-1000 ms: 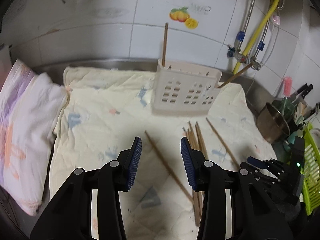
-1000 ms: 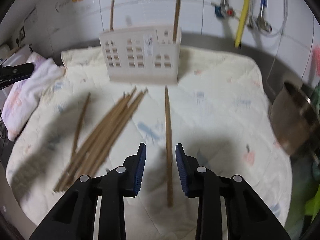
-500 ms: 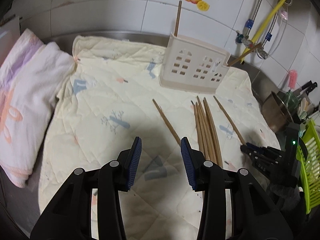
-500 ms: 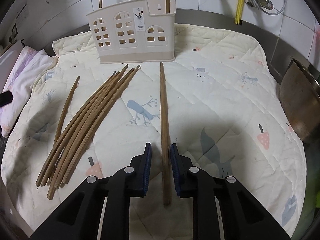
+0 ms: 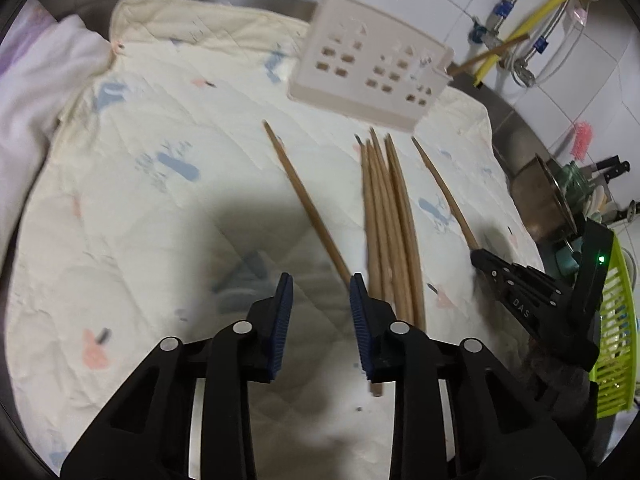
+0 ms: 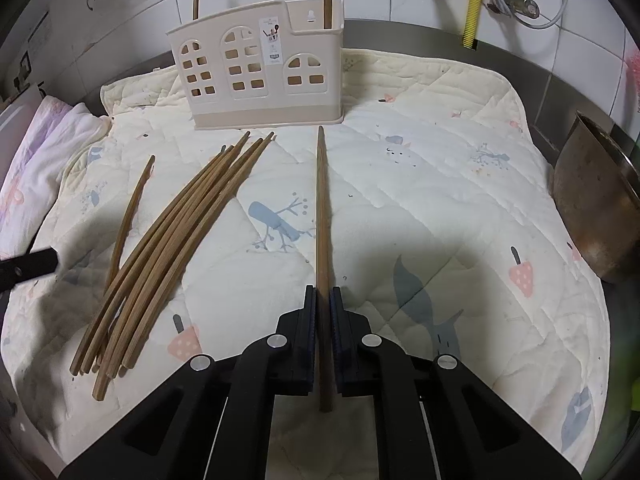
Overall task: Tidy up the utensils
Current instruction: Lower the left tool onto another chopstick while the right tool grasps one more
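Observation:
A beige utensil holder (image 6: 256, 76) stands at the back of a quilted mat (image 6: 440, 184) with two chopsticks upright in it. My right gripper (image 6: 324, 300) is shut on a single wooden chopstick (image 6: 322, 208) lying on the mat, pointing at the holder. A bundle of several chopsticks (image 6: 176, 240) lies to its left, with one separate chopstick (image 6: 128, 216) further left. In the left wrist view my left gripper (image 5: 320, 292) is open, low over the mat at the near end of that separate chopstick (image 5: 304, 200), beside the bundle (image 5: 390, 220). The holder (image 5: 368, 68) and right gripper (image 5: 520, 292) show there too.
A folded pink-white towel (image 6: 36, 160) lies left of the mat. A metal pot (image 6: 596, 208) sits at the right edge. A green basket (image 5: 616, 320) is at far right. Tiled wall with pipes and a yellow hose (image 6: 474, 0) stands behind.
My right gripper's jaws have closed onto the single chopstick. My left gripper has moved forward and down toward the separate chopstick and narrowed a little.

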Demonstrator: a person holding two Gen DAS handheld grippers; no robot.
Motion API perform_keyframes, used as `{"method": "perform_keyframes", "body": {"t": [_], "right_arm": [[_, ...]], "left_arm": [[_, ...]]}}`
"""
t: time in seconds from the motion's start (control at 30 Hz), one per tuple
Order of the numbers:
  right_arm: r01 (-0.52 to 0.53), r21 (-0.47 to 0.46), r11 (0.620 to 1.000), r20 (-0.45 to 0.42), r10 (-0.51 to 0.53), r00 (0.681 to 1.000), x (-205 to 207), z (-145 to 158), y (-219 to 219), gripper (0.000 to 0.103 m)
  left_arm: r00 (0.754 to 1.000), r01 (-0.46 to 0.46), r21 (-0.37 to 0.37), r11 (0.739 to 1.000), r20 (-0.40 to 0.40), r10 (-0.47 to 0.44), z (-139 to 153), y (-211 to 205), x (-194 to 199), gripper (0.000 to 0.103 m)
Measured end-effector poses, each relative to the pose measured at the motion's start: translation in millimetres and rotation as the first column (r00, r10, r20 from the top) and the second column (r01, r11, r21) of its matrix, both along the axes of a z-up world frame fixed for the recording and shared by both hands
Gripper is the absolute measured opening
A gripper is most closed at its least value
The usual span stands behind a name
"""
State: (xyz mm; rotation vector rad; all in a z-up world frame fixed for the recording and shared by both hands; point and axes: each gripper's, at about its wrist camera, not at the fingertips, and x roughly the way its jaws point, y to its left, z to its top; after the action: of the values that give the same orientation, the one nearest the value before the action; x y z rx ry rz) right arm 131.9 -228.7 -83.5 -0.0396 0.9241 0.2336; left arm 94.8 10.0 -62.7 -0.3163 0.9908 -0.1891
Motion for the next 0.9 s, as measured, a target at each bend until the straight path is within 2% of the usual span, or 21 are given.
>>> {"method": "perform_keyframes", "body": {"t": [0.17,0.37,0.43,0.63,0.9], "right_arm": [[0.003,0.018,1.0,0.001,-0.003,1.0,-3,0,-3,0.007],[-0.002,0.035,0.999,0.002,0.002,1.0,-5,0,-5,0.007],[-0.002,0.04,0.999,0.002,0.002,1.0,-5,-1,-5,0.007],[-0.001,0.049,0.999,0.004,0.001,1.0,-5,-2,-6,0.007],[0.002,0.049,0.999,0.006,-0.002,1.0,-5,-3,-6,0.007]], "left_arm": [[0.998,0.026,-0.078,0.997,-0.058,-0.031,-12,-13,5,0.026],[0.994,0.108,-0.021,0.994,-0.025,-0.109,-10,-33,-1,0.017],[0.993,0.12,0.02,0.993,-0.019,-0.119,-11,-39,-1,0.014],[0.99,0.135,0.049,0.99,-0.037,-0.133,-21,-41,0,0.009],[0.989,0.149,0.09,0.985,-0.021,-0.148,-22,-45,-2,0.009]]}}
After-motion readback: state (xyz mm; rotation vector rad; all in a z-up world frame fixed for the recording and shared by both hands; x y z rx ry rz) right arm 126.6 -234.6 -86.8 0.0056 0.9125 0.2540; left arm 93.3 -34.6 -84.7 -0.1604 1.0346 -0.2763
